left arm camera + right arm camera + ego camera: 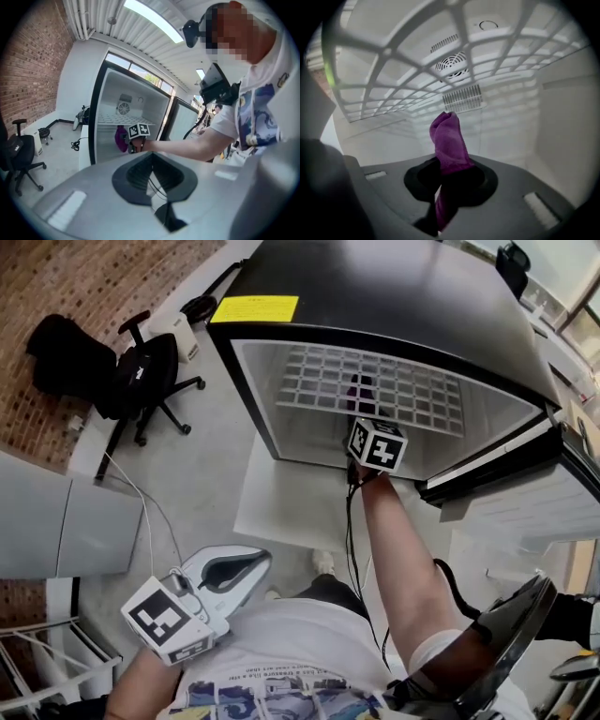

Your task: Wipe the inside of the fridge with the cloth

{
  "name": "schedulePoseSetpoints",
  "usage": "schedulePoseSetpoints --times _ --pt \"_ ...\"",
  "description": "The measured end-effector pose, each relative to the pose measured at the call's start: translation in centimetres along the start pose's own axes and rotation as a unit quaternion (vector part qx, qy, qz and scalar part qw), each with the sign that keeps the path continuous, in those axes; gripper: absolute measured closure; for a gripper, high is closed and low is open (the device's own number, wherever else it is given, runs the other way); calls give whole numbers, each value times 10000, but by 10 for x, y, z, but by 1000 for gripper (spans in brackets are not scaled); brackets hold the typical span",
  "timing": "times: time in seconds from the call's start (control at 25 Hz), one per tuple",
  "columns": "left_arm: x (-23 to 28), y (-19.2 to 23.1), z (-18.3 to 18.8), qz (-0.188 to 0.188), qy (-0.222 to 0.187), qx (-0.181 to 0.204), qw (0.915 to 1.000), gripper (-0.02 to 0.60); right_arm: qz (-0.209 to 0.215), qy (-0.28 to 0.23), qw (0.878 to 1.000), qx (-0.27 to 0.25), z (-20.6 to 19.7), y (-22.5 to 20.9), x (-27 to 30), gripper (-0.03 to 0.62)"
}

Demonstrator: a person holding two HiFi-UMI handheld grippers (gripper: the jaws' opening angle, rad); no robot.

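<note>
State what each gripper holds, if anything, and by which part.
The right gripper is shut on the purple cloth, pinched at its bunched middle, one end sticking out past the jaws. The left gripper holds nothing.

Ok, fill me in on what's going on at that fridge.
A person holds a gripper in each hand in front of the open fridge. The right gripper is reached inside, below the wire shelf, with its jaws shut on a purple cloth. The cloth's free end points toward the back wall; I can't tell whether it touches any surface. The left gripper is outside, close to the person's body, jaws together with nothing between them.
</note>
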State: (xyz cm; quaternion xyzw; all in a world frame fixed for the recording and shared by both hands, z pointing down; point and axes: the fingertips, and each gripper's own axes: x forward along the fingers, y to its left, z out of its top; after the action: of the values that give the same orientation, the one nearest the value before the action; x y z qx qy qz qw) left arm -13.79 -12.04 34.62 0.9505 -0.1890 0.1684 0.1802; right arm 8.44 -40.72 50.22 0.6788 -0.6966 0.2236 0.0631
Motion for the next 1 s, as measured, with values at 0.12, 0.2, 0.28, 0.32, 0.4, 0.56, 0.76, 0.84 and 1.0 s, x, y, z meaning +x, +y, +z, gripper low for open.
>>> schedulePoseSetpoints --times 0.12,0.2,0.28,0.32,0.4,0.56,0.76,0.84,1.0 --pt "10 -6 -1 -243 62 170 9995 575 -599 -112 9973 -404 12 -41 -23 539" --pt "18 -12 1 -376 79 211 9990 575 -986 -91 9924 -731 17 -63 -37 539" --pt "26 -19 3 -511 82 260 9983 575 -1327 -40 9853 -1075 21 -79 -49 539" --pt "30 -21 5 -582 78 292 9978 575 -1507 -11 9804 -1271 23 -86 -55 539" --pt "36 -24 8 -689 83 357 9970 575 -1837 73 9692 -1638 24 -96 -62 539" --pt "39 -27 11 -710 122 333 9968 575 -2047 493 9588 -1906 0 -107 -53 539" --pt "34 -15 4 -529 198 286 9980 575 -1816 973 9639 -1685 -41 -107 -39 539" --pt "33 -13 3 -485 200 254 9983 575 -1748 986 9655 -1658 -46 -103 -35 539" --pt "30 -10 3 -424 150 198 9988 575 -1644 1035 9673 -1633 -50 -92 -30 539"
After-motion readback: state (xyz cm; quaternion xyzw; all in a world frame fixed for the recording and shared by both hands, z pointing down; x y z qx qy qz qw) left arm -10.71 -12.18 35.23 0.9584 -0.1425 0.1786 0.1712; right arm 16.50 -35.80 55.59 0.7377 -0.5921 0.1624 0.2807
